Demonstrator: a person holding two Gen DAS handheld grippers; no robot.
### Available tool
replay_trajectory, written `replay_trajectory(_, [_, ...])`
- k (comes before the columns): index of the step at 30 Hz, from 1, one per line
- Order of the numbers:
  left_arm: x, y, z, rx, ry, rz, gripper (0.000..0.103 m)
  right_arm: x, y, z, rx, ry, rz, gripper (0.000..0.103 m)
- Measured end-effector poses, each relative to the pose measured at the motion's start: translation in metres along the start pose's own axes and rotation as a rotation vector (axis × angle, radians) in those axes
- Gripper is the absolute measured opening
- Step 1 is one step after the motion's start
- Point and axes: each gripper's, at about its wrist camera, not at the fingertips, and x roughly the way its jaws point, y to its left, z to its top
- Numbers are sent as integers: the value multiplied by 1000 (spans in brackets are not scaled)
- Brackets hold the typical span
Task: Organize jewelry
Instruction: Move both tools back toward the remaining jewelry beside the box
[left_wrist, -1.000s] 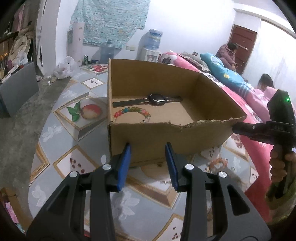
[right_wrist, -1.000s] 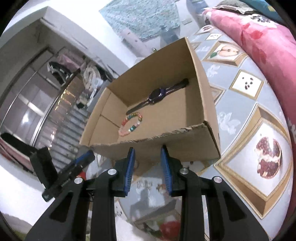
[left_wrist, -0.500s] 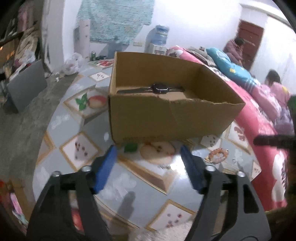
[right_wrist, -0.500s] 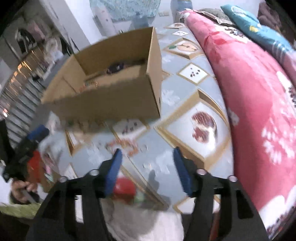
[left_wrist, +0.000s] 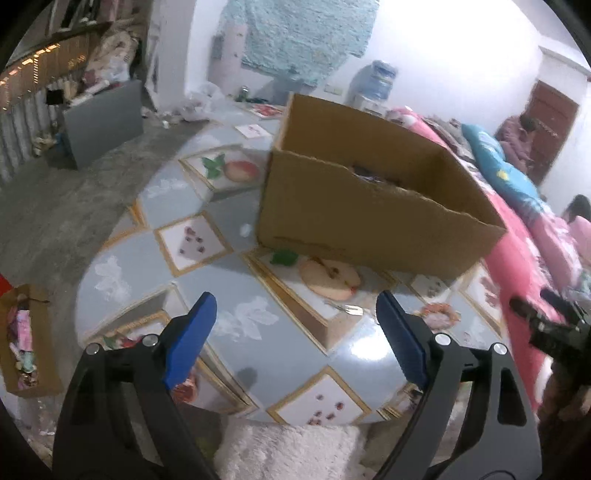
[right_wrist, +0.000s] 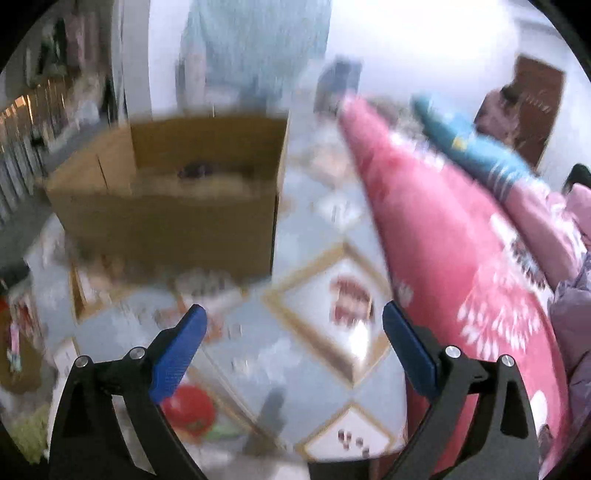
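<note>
A brown cardboard box (left_wrist: 369, 218) stands on the round table (left_wrist: 155, 254) with the fruit-print cloth. A dark watch (left_wrist: 373, 176) just shows over its torn front rim. An orange bead bracelet (left_wrist: 437, 314) lies on the cloth in front of the box's right corner, and a small metal piece (left_wrist: 347, 308) lies left of it. My left gripper (left_wrist: 295, 332) is open and empty, low over the table's near part. My right gripper (right_wrist: 291, 343) is open and empty; its view is blurred, with the box (right_wrist: 170, 221) at upper left.
A pink bed (left_wrist: 524, 236) runs along the table's right side, with two people on it. A small cardboard box of trinkets (left_wrist: 26, 339) sits on the floor at left. My right-hand gripper (left_wrist: 546, 328) shows at the right edge. A white fluffy seat (left_wrist: 291, 450) is below.
Both grippers have opened wide and pulled back and down from the box. The inside of the box has dropped out of sight; the right view swung right and blurred.
</note>
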Motion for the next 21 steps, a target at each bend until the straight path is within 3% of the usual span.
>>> replay_trajectory(3, [-5, -5, -2, 11, -17, -58, 94, -23, -5, -9, 46, -186, 43, 97])
replay_trajectory(4, [-7, -7, -1, 19, -31, -78, 94, -22, -4, -13, 46, -195, 61, 97])
replay_trajectory(7, [-9, -12, 1, 30, -63, -138, 95, -13, 2, -15, 8, -130, 71, 97])
replay_trajectory(11, [-8, -24, 2, 97, -104, -120, 95, -24, 7, -16, -20, -193, 116, 97])
replay_trajectory(13, [-4, -28, -1, 126, -104, -140, 95, -24, 9, -16, -24, -179, 155, 97])
replay_trajectory(17, [17, -32, -6, 166, -39, -202, 95, -7, 17, -19, -15, -85, 234, 96])
replay_trajectory(21, [37, -40, -8, 247, 2, -162, 95, 9, 26, -23, -13, -16, 280, 88])
